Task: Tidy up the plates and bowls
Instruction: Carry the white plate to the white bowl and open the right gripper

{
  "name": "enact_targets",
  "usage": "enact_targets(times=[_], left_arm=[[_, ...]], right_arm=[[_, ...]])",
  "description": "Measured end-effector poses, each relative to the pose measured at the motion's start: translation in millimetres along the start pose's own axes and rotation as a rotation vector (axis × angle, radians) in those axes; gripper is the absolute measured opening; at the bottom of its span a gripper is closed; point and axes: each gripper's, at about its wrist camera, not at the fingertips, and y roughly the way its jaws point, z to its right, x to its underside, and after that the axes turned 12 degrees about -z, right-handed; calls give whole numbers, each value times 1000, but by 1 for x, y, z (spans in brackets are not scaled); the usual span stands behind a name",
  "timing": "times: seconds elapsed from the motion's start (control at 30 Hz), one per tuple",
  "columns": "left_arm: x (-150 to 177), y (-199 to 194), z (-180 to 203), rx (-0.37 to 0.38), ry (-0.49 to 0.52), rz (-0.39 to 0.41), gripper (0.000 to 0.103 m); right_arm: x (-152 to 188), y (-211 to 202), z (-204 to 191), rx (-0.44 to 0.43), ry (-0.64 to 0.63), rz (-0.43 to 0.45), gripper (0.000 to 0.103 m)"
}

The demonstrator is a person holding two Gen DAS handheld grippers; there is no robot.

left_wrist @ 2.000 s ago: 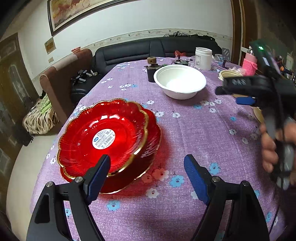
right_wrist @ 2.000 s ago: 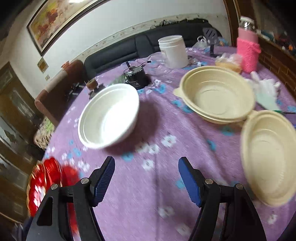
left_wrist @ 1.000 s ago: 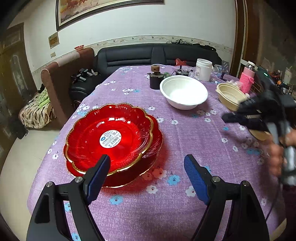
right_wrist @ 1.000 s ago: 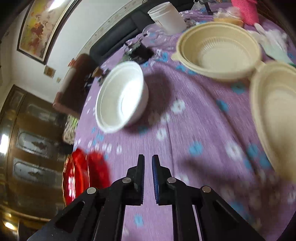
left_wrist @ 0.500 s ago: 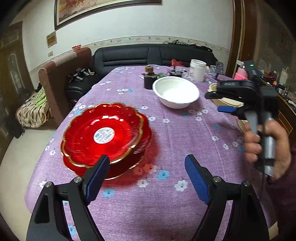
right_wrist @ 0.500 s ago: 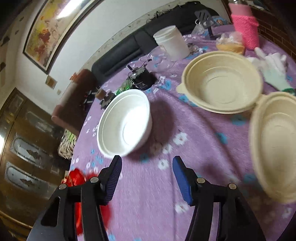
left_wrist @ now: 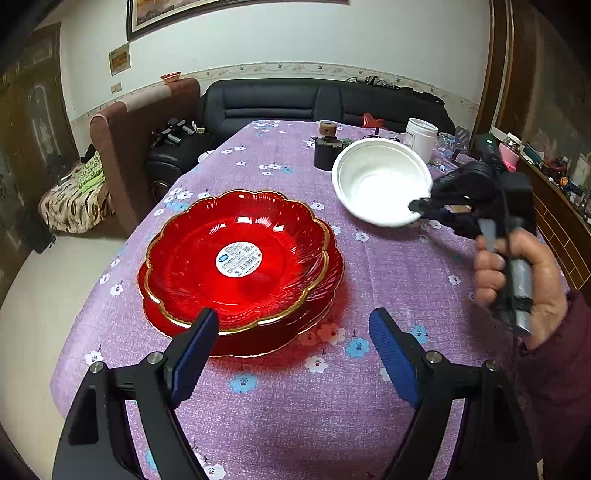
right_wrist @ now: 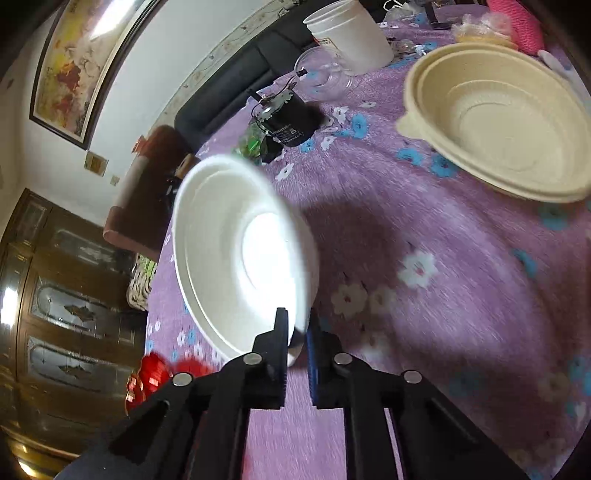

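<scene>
Two stacked red plates with gold scalloped rims lie on the purple flowered tablecloth, just ahead of my open, empty left gripper. My right gripper is shut on the near rim of the white bowl and holds it tilted above the table. The left wrist view shows the white bowl with the right gripper clamped on its right edge. Stacked beige bowls sit at the right; the red plates show at lower left.
A black canister, a white jar, a clear glass lid and a pink bottle stand at the table's far end. A brown chair and dark sofa lie beyond the table.
My right gripper shut, reopened, then moved up to the white bowl, closed on its rim and tilted it up. My left gripper drew back slightly from the red plates and stayed open.
</scene>
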Motion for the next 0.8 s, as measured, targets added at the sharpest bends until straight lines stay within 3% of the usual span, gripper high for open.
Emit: enact_targets(times=[0.13,0.33,0.4,0.57,0.67,0.7,0.73,0.8], left_arm=[[2,-5,6,18,11,10,83],[6,-14,17,34,38,28,83],[7,-15,20,39,43,30,83],[8,-11,32,91,47,-2,83],[10,-14,39,91,74,-2,83],[9,-15,40,85,79,2,83],[7,-17,40,80,83,7,83],[1,-21,38,85,79,11,83]], right_arm=[[27,-23,5,-6,-55,-46,7],[85,-56,29,-121,-60,-203,7],[103,-70,38,-135,-61,-214,7],[116,-96,42,-71,-119,-97,10],[114,-98,39,-32,-150,-35,31],[114,-98,37,-6,-167,-8,43],[114,-97,34,10,-176,14,48],[106,-94,34,30,-179,47,49]])
